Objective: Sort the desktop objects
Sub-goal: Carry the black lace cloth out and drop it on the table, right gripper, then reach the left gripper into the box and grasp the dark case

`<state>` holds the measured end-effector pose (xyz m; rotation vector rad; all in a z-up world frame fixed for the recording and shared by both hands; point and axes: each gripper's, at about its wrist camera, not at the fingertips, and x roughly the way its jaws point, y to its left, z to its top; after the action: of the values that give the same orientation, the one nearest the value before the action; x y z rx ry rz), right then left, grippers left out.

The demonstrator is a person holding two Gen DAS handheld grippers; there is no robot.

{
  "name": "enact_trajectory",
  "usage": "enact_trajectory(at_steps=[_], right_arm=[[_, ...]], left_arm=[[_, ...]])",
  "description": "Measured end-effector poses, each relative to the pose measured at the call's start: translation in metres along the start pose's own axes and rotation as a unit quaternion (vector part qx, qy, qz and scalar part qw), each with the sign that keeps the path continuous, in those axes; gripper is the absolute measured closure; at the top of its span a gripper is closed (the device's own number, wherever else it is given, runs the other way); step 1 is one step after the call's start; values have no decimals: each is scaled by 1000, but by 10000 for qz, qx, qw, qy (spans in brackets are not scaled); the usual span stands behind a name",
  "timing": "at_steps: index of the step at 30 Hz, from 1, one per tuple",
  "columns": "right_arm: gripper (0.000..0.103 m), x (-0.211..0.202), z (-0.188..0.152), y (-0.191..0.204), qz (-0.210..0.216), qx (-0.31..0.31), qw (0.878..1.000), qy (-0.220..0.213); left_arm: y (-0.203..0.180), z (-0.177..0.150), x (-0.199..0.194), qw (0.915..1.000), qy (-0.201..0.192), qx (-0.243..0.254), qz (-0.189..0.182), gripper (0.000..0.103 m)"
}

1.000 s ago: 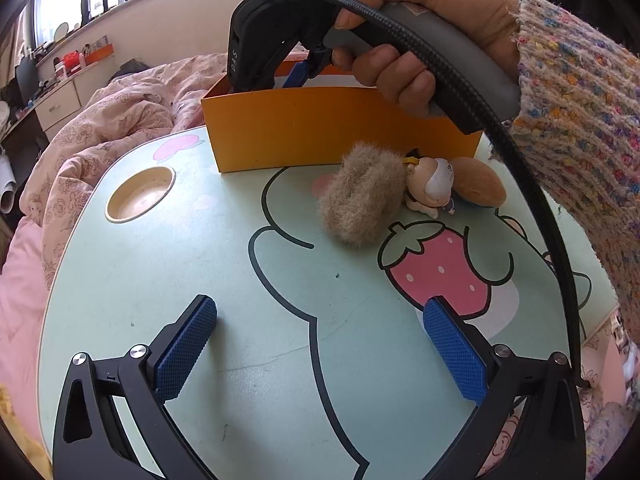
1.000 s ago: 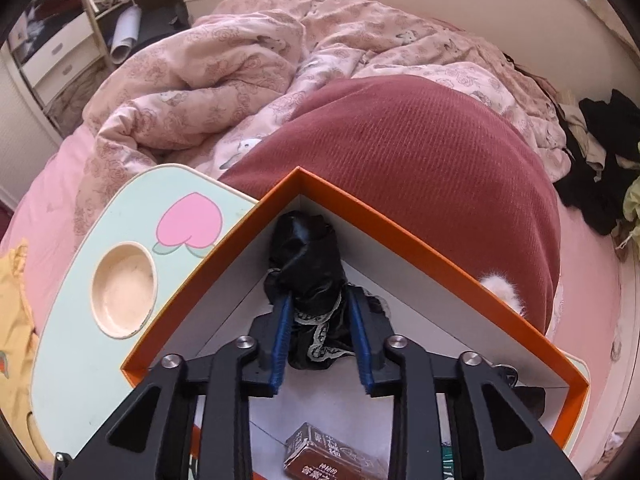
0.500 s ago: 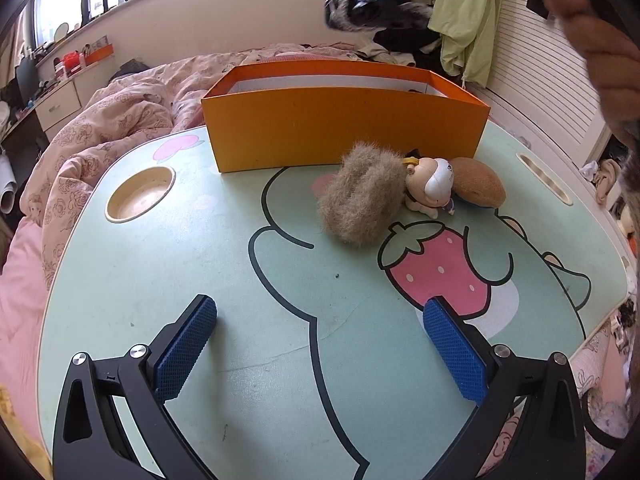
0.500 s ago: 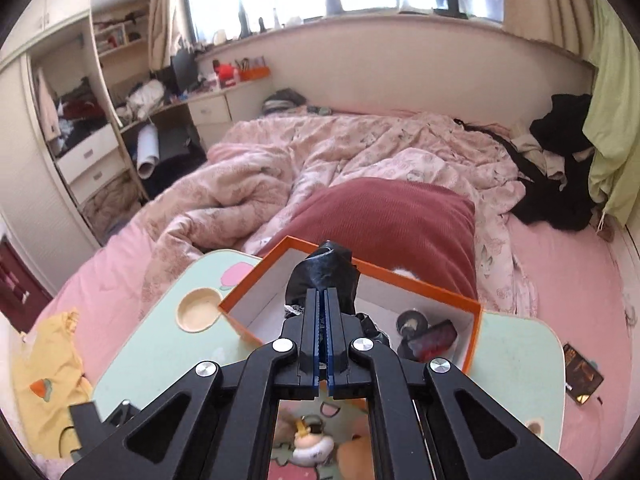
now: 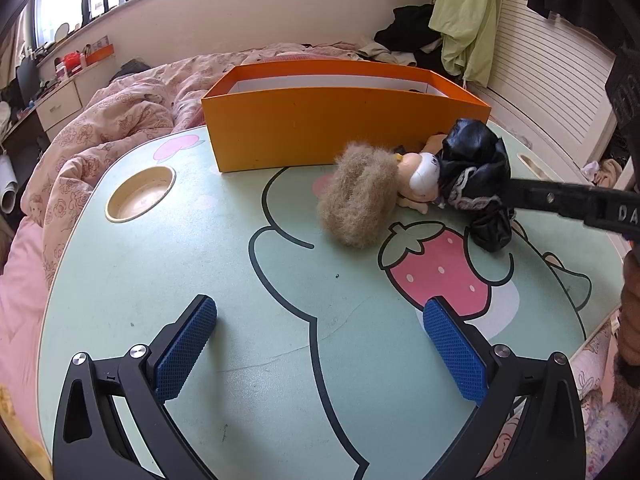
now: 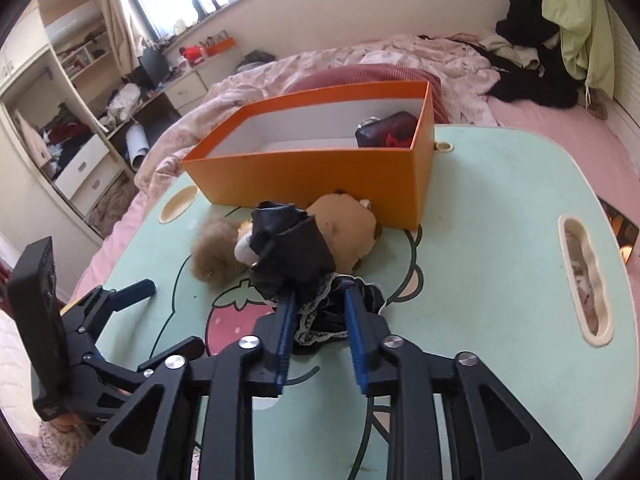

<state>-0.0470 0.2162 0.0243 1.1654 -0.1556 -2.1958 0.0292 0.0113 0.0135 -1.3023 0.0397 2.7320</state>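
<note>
Black garment (image 6: 294, 258): a small crumpled piece of shiny black cloth with white lace trim; it lies on the bench (image 5: 200, 240) in front of the orange box (image 5: 320, 132), over the strawberry print, touching the doll (image 5: 420, 180)
Handling: it seems very light, soft and without shape, a little slippery on the shiny side; it will fold and hang when lifted; not fragile, but the lace could catch on a pad
Where to hold: best at the thick bunched middle, where there are several layers; a hold on the lace edge alone would probably slip
Right claw (image 6: 318, 312): its jaws are opening, still narrow; the lace part of the garment is between the blue pads and looks loose, not pressed
Left claw (image 5: 320, 340): wide and holding nothing; it rests low near the front edge of the bench
Neighbours: a fluffy tan ball (image 5: 356, 196) touches the doll; the box stands toward the back edge, with a dark object (image 6: 386, 128) in its right end
Step, as I judge: the garment is being let go on the bench, beside the soft toys
</note>
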Motion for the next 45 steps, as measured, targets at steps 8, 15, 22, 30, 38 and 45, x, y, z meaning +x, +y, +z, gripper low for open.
enact_trajectory(at_steps=[8,15,22,30,38,45], right_arm=[[20,-9,-22,13,-526,-411,9976,-171],[0,3,-43,16,-1439,-804,9861,-199],[0,2,-44,13,-1447,-795,9860,-215],[0,2,-44,14,-1440,-791,9862,-214],[0,2,-43,14,-1431,-791,9863,-214],[0,1,-44,13,-1425,-791,9864,-216]], left_arm=[[0,0,0,10000,-2,-3,1,0],[-1,1,0,10000,-8,-4,20,0],[0,0,0,10000,-12,-5,22,0],[0,2,0,10000,23,21,23,0],[-6,54,-35,9980,-439,43,-455,0],[-38,172,-5,9938,-41,406,-1032,19]])
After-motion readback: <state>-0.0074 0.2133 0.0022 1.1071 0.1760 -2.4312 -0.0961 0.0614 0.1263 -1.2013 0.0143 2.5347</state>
